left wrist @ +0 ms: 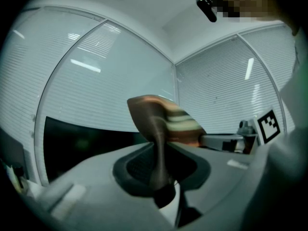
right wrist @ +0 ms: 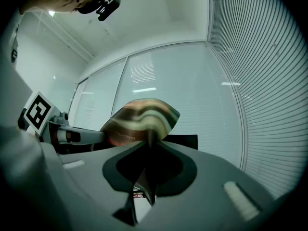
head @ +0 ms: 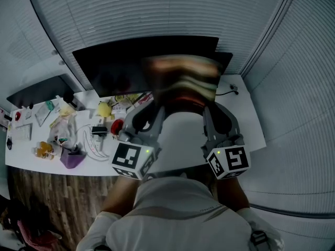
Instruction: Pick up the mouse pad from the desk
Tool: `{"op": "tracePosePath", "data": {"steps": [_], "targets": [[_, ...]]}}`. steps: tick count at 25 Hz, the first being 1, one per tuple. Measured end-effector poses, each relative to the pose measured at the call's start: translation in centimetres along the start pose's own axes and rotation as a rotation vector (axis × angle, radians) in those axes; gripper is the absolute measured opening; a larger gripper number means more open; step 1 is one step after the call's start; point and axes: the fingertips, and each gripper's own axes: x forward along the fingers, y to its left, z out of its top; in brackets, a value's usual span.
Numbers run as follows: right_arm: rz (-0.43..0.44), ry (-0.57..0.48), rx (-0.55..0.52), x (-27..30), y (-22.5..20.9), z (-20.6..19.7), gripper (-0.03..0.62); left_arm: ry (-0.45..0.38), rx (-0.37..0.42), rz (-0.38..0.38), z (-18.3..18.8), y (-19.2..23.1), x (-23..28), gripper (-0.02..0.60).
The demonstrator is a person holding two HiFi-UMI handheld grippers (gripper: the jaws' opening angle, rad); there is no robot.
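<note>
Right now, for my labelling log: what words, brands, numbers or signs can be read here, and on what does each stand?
No readable text anywhere.
Marker cubes: black-and-white square codes only, no letters.
Mouse pad: wavy stripes, no print visible.
Packets on the desk: any print is too small and blurred to read.

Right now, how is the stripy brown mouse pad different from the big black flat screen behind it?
The stripy brown mouse pad has wavy coloured bands; the big black flat screen is plain dark. The mouse pad is held up, pinched by the left gripper and the right gripper; the screen stands at the back of the white desk. The mouse pad bends; the screen looks flat.
</note>
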Motion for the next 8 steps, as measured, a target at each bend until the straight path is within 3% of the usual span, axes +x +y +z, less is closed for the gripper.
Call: {"op": "tracePosePath", "data": {"steps": [8], "targets": [[0.018,-0.008,0.014,-0.29,0.50,0.48,0.048,-0.004,-0.013,0.010,0.44,-0.10,-0.50,0.074]]}}
